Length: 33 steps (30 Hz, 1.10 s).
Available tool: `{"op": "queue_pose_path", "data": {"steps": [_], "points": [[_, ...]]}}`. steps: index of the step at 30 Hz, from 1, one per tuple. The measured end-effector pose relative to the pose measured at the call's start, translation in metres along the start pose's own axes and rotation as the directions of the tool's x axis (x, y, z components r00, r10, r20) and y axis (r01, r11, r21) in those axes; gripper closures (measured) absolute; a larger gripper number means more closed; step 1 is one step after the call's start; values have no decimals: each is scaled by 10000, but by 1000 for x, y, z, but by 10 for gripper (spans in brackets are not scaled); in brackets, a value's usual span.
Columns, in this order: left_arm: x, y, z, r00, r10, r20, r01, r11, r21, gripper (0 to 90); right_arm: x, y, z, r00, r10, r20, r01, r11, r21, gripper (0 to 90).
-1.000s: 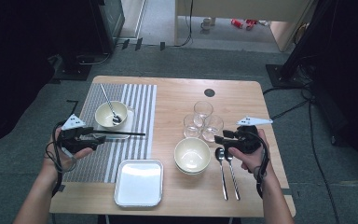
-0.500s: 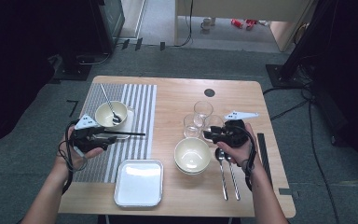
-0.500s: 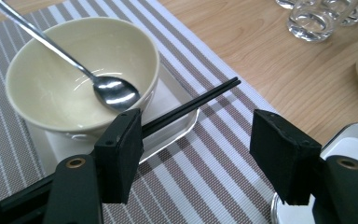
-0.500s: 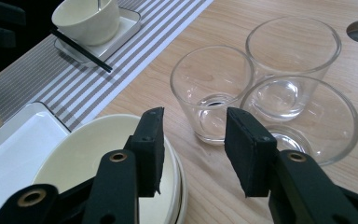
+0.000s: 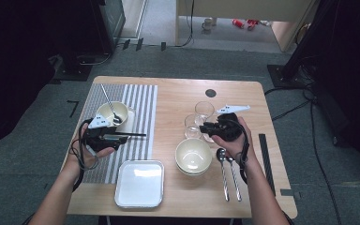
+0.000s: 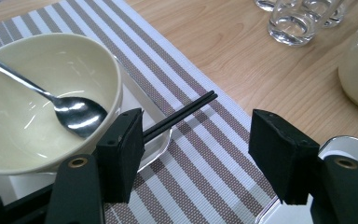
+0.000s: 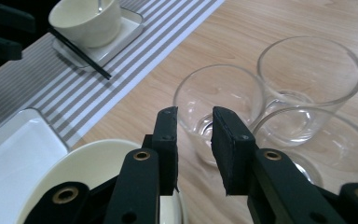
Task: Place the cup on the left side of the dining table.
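My left gripper (image 5: 122,136) hovers open over the striped mat (image 5: 140,108), jaws wide apart (image 6: 196,135). Black chopsticks (image 6: 186,112) lie beside its left jaw, resting on the small white plate under a cream bowl (image 6: 28,135) that holds a spoon (image 6: 74,112). My right gripper (image 5: 204,126) points at three clear glasses. Its jaws (image 7: 193,116) have just been closing and stand a narrow gap apart in front of the nearest glass (image 7: 214,88). That glass's wall shows through the gap, and I see no pad pressing on it.
Two stacked cream bowls (image 5: 193,156) sit just below the right gripper, with two spoons (image 5: 223,173) to their right. A white tray (image 5: 139,183) lies near the front edge. The other glasses (image 7: 310,70) stand close behind the nearest one.
Both hands have moved inward. The right gripper has come left up to the glasses and its jaws have narrowed. The left gripper has slid right along the chopsticks, which have stayed in place.
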<state>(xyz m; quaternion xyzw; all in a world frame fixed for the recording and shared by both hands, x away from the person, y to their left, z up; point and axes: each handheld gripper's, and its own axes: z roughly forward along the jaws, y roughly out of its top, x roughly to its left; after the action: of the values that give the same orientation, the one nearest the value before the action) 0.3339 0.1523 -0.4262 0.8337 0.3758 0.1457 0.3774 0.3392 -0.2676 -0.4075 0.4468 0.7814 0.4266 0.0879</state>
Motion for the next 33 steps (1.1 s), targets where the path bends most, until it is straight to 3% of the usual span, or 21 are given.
{"op": "queue_pose_path", "data": {"steps": [10,16,21,25,29,33], "points": [[-4,4,7,9999,80,108,-81,10000,40,368,-22,15,15,9955,780,537,-781,9969,0,759],[-6,6,10,9997,159,177,-160,9999,54,372,-27,19,31,9916,866,962,-902,9953,340,775],[-7,5,11,9996,185,220,-186,9998,75,374,-31,19,39,9856,996,1365,-1044,9941,282,792],[-7,5,12,9995,202,225,-204,9997,94,376,-33,19,42,9821,1161,1486,-1238,9914,436,798],[-7,5,13,9995,222,230,-224,9997,115,379,-32,20,46,9832,930,1570,-1032,9930,583,800],[-9,5,14,9993,272,253,-277,9995,173,380,-33,21,49,9824,1045,1549,-1158,9911,657,851]]}}
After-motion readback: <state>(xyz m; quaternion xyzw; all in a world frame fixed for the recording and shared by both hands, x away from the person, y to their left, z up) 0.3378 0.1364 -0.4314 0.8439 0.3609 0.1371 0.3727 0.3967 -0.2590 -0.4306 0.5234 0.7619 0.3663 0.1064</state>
